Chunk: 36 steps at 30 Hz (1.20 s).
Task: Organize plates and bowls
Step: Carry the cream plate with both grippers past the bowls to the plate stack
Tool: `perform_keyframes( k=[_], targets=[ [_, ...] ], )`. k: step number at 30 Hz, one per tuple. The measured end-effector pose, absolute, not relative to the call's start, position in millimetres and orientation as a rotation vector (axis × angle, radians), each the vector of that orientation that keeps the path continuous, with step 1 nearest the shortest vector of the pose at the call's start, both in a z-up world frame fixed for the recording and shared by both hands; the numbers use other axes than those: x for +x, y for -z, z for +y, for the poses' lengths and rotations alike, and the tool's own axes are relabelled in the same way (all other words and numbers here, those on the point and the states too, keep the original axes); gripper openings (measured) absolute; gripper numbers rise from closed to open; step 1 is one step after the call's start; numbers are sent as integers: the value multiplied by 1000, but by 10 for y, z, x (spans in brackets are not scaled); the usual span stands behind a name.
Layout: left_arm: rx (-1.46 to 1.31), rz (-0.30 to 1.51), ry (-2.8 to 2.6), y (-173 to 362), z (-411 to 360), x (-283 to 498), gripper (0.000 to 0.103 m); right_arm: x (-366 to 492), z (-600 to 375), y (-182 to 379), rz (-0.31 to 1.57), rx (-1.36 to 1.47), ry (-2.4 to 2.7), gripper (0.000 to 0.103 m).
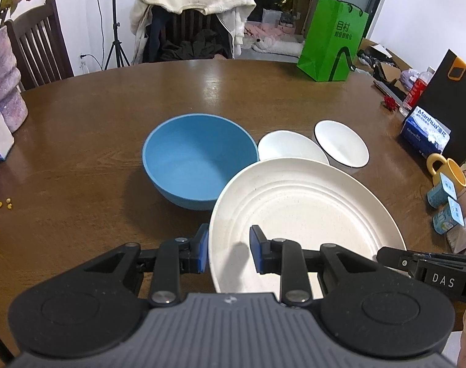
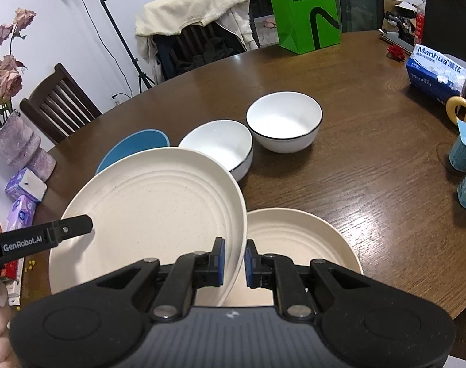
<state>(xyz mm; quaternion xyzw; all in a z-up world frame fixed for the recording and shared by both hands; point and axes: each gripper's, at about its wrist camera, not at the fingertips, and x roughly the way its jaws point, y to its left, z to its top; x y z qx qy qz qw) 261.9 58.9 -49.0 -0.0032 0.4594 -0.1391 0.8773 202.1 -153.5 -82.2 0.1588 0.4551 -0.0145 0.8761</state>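
Two cream plates: upper plate (image 2: 153, 202) tilted, lifted, its right rim clamped between my R gripper (image 2: 234, 259) pads; lower plate (image 2: 297, 245) flat on brown table (image 2: 371, 159). My L gripper (image 1: 229, 247) spread wide, straddling upper plate's left rim, w/o pinching. Blue bowl (image 1: 199, 159) behind plate, 2 white bowls (image 2: 220, 145) (image 2: 283, 121) side by side, just right of it.

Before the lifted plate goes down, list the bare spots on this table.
Bare wood lies between the blue bowl and the pink vase, and behind the bowls toward the green paper bag. Crowded: the white bowls, the blue tissue pack and the yellow mug.
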Motion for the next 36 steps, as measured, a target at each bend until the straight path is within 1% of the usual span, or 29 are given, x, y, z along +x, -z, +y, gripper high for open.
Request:
perform_keyframes(
  k=[36],
  targets=[
    [76, 1050, 398, 904, -14, 2512, 28, 1726, -2039, 1180, 1004, 314, 117, 13]
  ],
)
